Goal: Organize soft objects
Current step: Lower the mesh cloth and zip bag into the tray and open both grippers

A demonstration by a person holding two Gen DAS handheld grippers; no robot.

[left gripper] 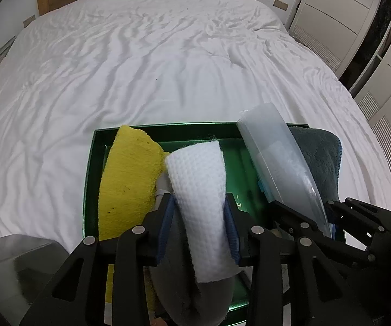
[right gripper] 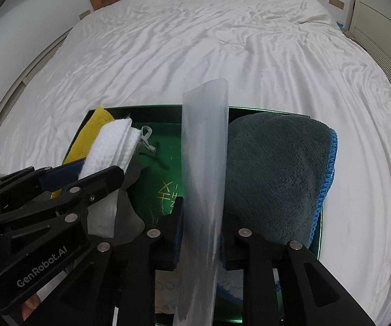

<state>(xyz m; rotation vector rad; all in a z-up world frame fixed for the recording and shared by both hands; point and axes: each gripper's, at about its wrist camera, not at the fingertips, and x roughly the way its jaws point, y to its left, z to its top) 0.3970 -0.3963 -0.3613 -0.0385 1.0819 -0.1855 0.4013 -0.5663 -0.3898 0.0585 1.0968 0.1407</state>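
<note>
A green tray (left gripper: 94,168) lies on a bed (left gripper: 168,62) covered in a wrinkled white sheet, and both grippers hang over its near end, pointing steeply down.

The left gripper (left gripper: 199,217) straddles a rolled white waffle-weave cloth (left gripper: 198,190) that lies on top of a grey fabric piece (left gripper: 195,301). Its blue pads sit right against the roll's sides, but the roll shows no pinch, so I read the hold as slack, released or nearly so. A folded yellow towel (left gripper: 130,176) lies just beside the roll, along the tray's left wall.

The right gripper (right gripper: 202,233) straddles a translucent plastic case (right gripper: 205,163) that stands tilted, its far end raised above the tray's far rim. The jaws look slightly parted around it; whether the pads are touching it I cannot tell. A folded grey-blue microfibre towel (right gripper: 274,179) with blue stitched edging fills the tray's right side, touching the case.

Risks from here, as I judge them:
- With nothing pinching it, the white roll could spring loose and unroll over the yellow towel, since it lies on soft fabric, not on the tray floor.
- The case is propped at an angle and could slide or tip onto the microfibre towel once unsupported.
- Either gripper pulling back could drag cloth on its ribbed pads and undo the arrangement.
- The tray rests on a soft mattress, so a downward push could tilt it and shift everything.
</note>
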